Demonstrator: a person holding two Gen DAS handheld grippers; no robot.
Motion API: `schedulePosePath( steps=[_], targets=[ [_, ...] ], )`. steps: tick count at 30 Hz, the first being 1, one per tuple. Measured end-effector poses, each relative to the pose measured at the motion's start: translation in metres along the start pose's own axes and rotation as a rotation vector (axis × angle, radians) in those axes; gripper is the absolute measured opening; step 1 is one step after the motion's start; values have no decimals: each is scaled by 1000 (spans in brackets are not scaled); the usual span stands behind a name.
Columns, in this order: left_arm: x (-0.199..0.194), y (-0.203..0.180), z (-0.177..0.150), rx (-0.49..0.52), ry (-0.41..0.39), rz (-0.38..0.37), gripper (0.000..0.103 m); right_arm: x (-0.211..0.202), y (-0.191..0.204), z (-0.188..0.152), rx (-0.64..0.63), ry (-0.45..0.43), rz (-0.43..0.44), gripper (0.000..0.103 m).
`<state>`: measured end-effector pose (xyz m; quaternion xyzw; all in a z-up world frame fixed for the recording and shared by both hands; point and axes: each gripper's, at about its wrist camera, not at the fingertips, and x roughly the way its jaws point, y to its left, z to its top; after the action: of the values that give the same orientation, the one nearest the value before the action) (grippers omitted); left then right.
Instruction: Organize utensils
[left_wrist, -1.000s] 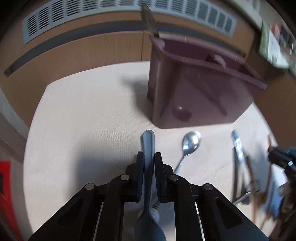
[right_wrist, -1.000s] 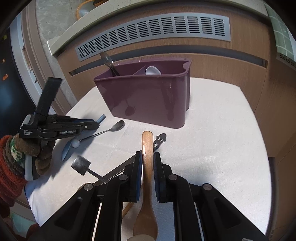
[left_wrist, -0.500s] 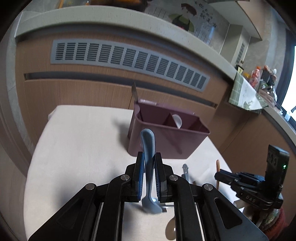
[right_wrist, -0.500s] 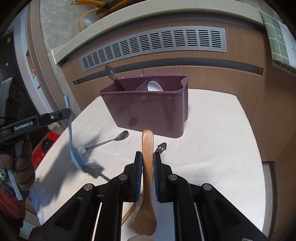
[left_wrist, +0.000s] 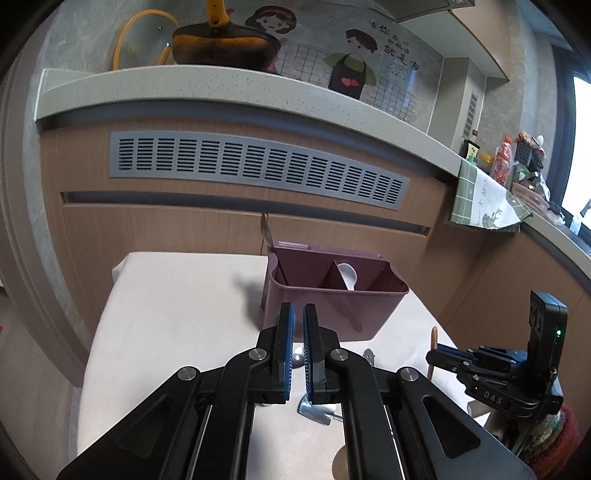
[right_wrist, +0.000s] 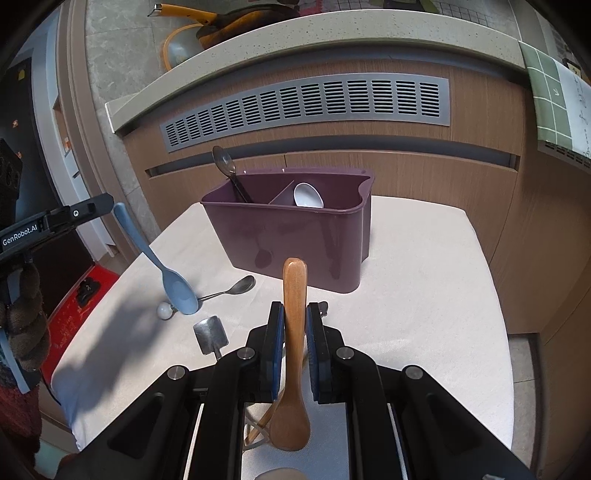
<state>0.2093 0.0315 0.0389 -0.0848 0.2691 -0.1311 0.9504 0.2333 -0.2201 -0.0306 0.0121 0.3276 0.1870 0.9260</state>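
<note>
Raised, left jaws pinch a pale-blue spoon (right_wrist: 168, 269), seemingly dangling; right jaws clamp a wooden spoon (right_wrist: 293, 354).

The spoon (right_wrist: 293, 354) clamped in the right gripper (right_wrist: 294, 325) looked like smooth, varnished wood. The blue spoon (right_wrist: 166, 273) appeared matt plastic. The purple caddy (right_wrist: 295, 240) was glossy plastic, mirroring nearby utensils. A polished metal spoon (right_wrist: 236, 288) lay on the table's (right_wrist: 424, 295) matt, finely woven cloth. The cabinet front (left_wrist: 166, 229) showed wood grain.
</note>
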Motion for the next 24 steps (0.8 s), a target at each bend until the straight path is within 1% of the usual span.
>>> schedulePosePath(
  steps=[3, 7, 9, 11, 12, 16, 18, 19, 21, 23, 24],
  targets=[
    [8, 7, -3, -15, 31, 15, 5, 0, -1, 0, -1, 3, -1, 11],
    [22, 30, -12, -99, 87, 39, 7, 0, -3, -1, 1, 6, 0, 11],
    [29, 44, -19, -148, 116, 41, 11, 1, -4, -2, 1, 6, 1, 11],
    [39, 54, -25, -173, 168, 34, 32, 1, -4, -2, 0, 8, 2, 11],
    [46, 59, -29, -178, 193, 21, 35, 2, -4, -1, -1, 9, 2, 11],
    [78, 70, -33, -151, 290, -28, 36, 4, -4, -1, 0, 15, 5, 11],
    [99, 81, -34, -163, 339, -44, 36, 5, -3, -1, -2, 18, 5, 11],
    [109, 88, -34, -174, 362, -40, 35, 4, -3, -1, -3, 18, 5, 11],
    [124, 105, -38, -198, 400, -4, 35, 3, -3, -1, -6, 18, 4, 11],
    [127, 117, -43, -209, 419, 28, 35, 1, -4, -1, -6, 16, -1, 11],
    [124, 121, -46, -218, 421, 24, 35, 1, -5, -1, -5, 16, -3, 11]
  ],
)
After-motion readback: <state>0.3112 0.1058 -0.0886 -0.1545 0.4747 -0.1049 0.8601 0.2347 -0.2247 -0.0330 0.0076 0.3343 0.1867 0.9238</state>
